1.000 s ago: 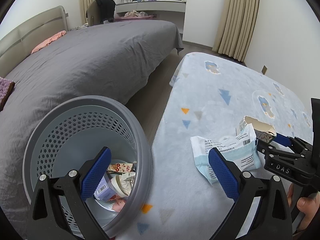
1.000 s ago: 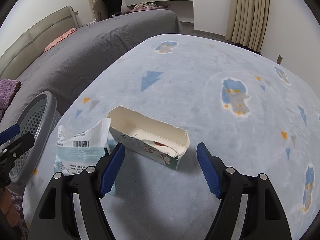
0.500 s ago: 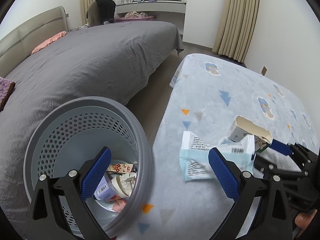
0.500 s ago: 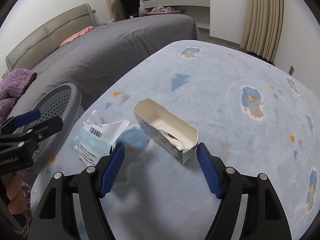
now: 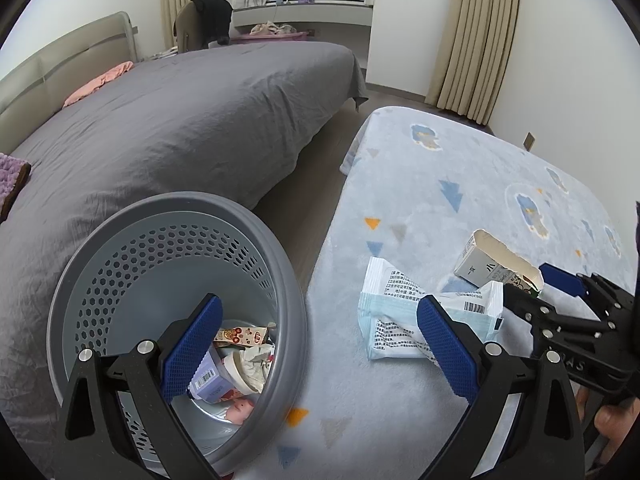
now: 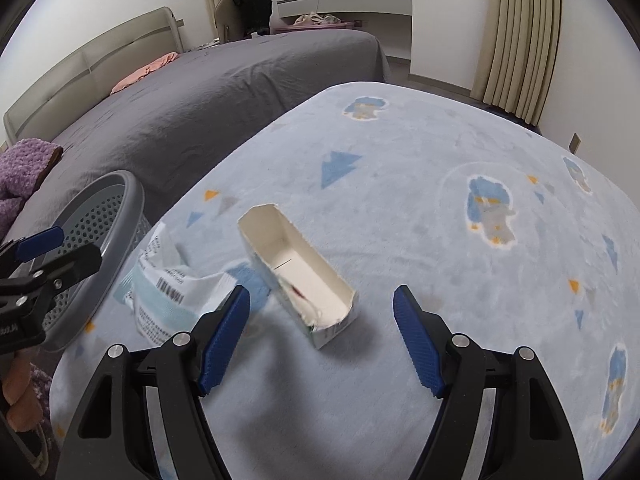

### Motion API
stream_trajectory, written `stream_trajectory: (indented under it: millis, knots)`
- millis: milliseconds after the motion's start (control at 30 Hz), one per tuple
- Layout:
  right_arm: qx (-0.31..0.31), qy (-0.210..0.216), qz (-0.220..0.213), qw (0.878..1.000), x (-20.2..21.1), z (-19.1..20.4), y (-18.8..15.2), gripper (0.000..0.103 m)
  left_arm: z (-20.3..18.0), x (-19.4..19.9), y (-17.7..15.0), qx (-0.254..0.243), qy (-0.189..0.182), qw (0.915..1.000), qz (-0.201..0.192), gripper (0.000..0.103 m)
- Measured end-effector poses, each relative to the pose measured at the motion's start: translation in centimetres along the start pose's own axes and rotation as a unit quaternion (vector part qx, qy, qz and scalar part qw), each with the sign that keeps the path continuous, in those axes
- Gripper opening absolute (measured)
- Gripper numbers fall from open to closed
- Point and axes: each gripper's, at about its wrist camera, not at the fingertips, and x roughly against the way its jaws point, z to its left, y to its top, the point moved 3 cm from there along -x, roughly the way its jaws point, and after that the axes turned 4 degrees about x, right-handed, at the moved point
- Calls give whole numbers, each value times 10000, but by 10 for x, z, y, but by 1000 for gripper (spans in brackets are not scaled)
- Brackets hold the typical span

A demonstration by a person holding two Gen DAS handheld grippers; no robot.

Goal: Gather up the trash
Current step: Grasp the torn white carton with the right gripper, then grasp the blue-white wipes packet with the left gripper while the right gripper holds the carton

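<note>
A torn-open white carton lies on the pale blue rug, just ahead of my right gripper, which is open and holds nothing. A crumpled white-and-teal wrapper lies left of the carton, beside the right gripper's left finger. In the left wrist view the wrapper and carton sit right of the grey perforated basket. My left gripper is open, one finger over the basket's inside, the other over the wrapper. The right gripper shows at the right edge.
The basket holds several wrappers and small packs. A grey bed runs along the left, with a strip of wooden floor between it and the rug. Beige curtains and a white wall stand behind. A hand holds the left gripper.
The wrapper has slid left toward the basket and flattened on the rug. The carton has turned end-on to the right gripper, which has shifted a little. The left gripper and basket have not moved.
</note>
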Motion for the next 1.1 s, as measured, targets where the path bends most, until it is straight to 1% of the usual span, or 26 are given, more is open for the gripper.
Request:
stream_trajectory:
  millis: [333,367,400,433,467,667,833,1100]
  knots:
    - [310,5,183,9994,-19,14,5,70,0,0,0,0,4,10000,5,96]
    - [336,-13,167,9993,-19,15,5,68,0,0,0,0,8,10000,5,96]
    - [363,-28,157,9992,-19,17,5,60,0,0,0,0,9,10000,5,96]
    - [377,-53,160,9991,-19,18,4,49,0,0,0,4,9,10000,7,96]
    - [374,-67,165,9991,-19,18,3,45,0,0,0,2,5,10000,8,96]
    - [200,-39,33,9998,-12,18,0,32,1,-1,-2,-14,17,10000,13,96]
    - [-69,-92,-7,9999,-5,13,-5,30,0,-1,-3,-39,1,10000,26,96]
    - [-554,-470,-39,9973,15,-11,-26,30,-13,2,-8,-128,-71,9999,46,96]
